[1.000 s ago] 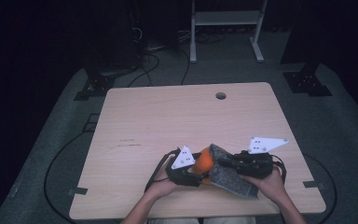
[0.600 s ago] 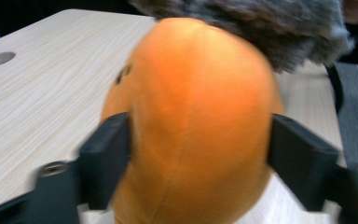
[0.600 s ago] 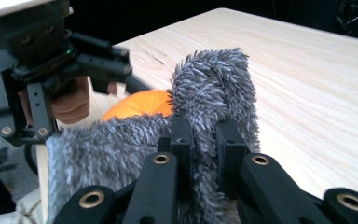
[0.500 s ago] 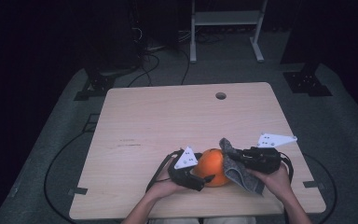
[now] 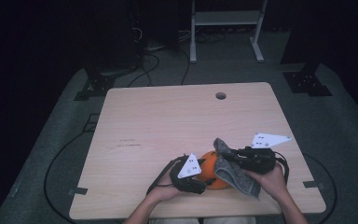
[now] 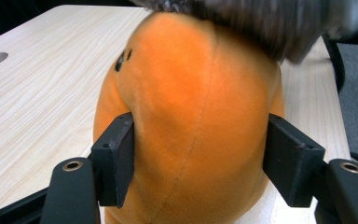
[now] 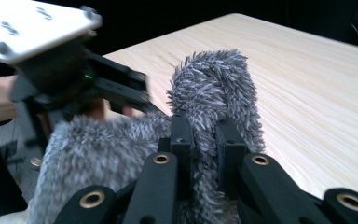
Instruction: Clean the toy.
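Between left gripper [image 6: 198, 163] pads, just closing: orange plush [image 6: 191, 121]; right gripper [image 7: 205, 140] clamps grey cloth [image 7: 214, 88]

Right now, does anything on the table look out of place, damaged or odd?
Nothing looks damaged or spilled. The orange plush toy sits squeezed between the left gripper fingers, whose jaws have just been closing, so it bulges a little. The grey fuzzy cloth, pinched in the right gripper, drapes over the toy. The table looks fine.

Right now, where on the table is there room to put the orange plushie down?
The table is bare from its far edge with the round hole down to the middle, and along the left side. It's crowded near the front edge, where both grippers, the orange plushie and the grey cloth sit.
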Demonstrator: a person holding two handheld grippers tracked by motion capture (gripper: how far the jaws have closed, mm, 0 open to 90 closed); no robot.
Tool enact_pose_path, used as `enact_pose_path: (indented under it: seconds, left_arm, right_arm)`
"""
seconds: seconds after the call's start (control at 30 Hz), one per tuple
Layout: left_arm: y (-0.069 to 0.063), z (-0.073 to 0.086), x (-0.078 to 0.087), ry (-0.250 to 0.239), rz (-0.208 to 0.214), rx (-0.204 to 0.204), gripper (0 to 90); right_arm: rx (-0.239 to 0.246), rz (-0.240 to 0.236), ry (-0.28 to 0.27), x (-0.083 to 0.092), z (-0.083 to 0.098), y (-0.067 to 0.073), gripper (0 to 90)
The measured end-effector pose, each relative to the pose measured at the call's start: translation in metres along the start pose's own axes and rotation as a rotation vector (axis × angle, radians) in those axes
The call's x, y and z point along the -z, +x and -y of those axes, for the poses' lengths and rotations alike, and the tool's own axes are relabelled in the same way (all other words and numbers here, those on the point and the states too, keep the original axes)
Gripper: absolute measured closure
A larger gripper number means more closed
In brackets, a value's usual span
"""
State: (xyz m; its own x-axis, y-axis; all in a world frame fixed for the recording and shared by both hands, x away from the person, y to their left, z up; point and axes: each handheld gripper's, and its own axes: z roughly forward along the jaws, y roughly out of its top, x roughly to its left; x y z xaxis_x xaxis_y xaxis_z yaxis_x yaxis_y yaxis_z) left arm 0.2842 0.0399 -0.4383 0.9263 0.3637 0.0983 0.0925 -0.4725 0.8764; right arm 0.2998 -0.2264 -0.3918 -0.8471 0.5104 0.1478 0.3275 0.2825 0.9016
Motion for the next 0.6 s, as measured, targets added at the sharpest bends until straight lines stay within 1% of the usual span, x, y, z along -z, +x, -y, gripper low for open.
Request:
enact_pose_path:
  seconds: [0.07, 0.17, 0.27, 0.3, 0.33, 0.37, 0.43, 0.5, 0.6]
  left_arm:
    - [0.004, 0.001, 0.0, -0.013, 0.003, 0.037, 31.4]
    - [0.01, 0.003, 0.002, -0.02, 0.007, 0.071, 31.4]
    - [0.011, 0.005, 0.003, -0.024, 0.014, 0.088, 31.5]
    - [0.011, 0.005, 0.003, -0.025, 0.015, 0.092, 31.6]
    - [0.012, 0.005, 0.003, -0.026, 0.015, 0.094, 31.7]
    - [0.012, 0.005, 0.003, -0.027, 0.016, 0.097, 31.7]
    - [0.012, 0.006, 0.003, -0.031, 0.015, 0.098, 31.7]
    - [0.013, 0.005, 0.004, -0.033, 0.018, 0.104, 31.9]
    - [0.015, 0.005, 0.005, -0.038, 0.019, 0.125, 32.8]
  right_arm:
    - [-0.031, 0.003, -0.003, 0.004, 0.007, -0.007, 80.1]
    - [-0.066, 0.018, -0.001, 0.008, 0.015, -0.015, 80.1]
    - [-0.109, -0.008, -0.021, 0.005, 0.021, -0.02, 80.1]
    - [-0.136, -0.033, -0.029, 0.004, 0.023, -0.024, 80.0]
    - [-0.153, -0.039, -0.037, 0.004, 0.025, -0.026, 80.1]
    - [-0.161, -0.036, -0.038, 0.004, 0.027, -0.027, 80.1]
    - [-0.163, -0.032, -0.033, 0.005, 0.028, -0.028, 80.1]
    - [-0.146, -0.017, -0.022, 0.006, 0.026, -0.027, 80.0]
    - [-0.13, -0.011, -0.024, 0.008, 0.023, -0.025, 80.1]
